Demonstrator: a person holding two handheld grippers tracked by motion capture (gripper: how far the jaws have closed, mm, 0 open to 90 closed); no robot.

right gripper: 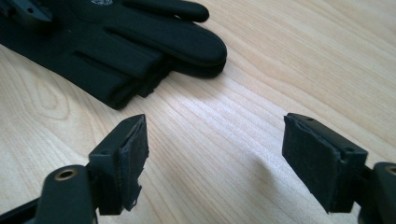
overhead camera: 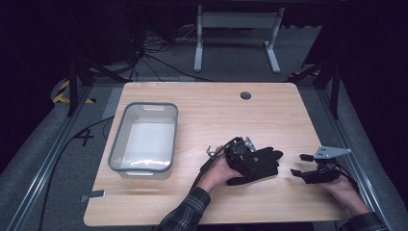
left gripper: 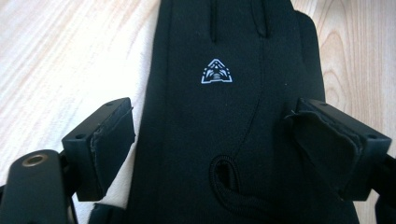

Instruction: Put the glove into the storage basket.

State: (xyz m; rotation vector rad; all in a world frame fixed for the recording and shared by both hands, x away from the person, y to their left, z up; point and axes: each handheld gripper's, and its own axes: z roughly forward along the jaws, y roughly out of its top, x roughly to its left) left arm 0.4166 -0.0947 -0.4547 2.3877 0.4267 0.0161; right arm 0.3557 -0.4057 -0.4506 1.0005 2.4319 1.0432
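A black glove [overhead camera: 260, 162] lies flat on the wooden table, right of centre, with its fingers pointing right. It carries a small white triangular logo [left gripper: 217, 73]. In the right gripper view the glove [right gripper: 140, 46] seems to lie on a second black glove. My left gripper [overhead camera: 248, 155] hovers over the cuff end and is open. Its pads [left gripper: 114, 140] stand to either side of the glove [left gripper: 210, 140] without pressing on it. My right gripper [overhead camera: 299, 164] is open over bare wood just right of the glove's fingertips, with nothing between its fingers [right gripper: 128, 158].
A grey plastic bin [overhead camera: 115, 139] stands on the left half of the table. A round cable hole [overhead camera: 245, 95] sits near the far edge. A small grey tag [overhead camera: 94, 196] lies at the front left corner. The table's right edge is close to my right hand.
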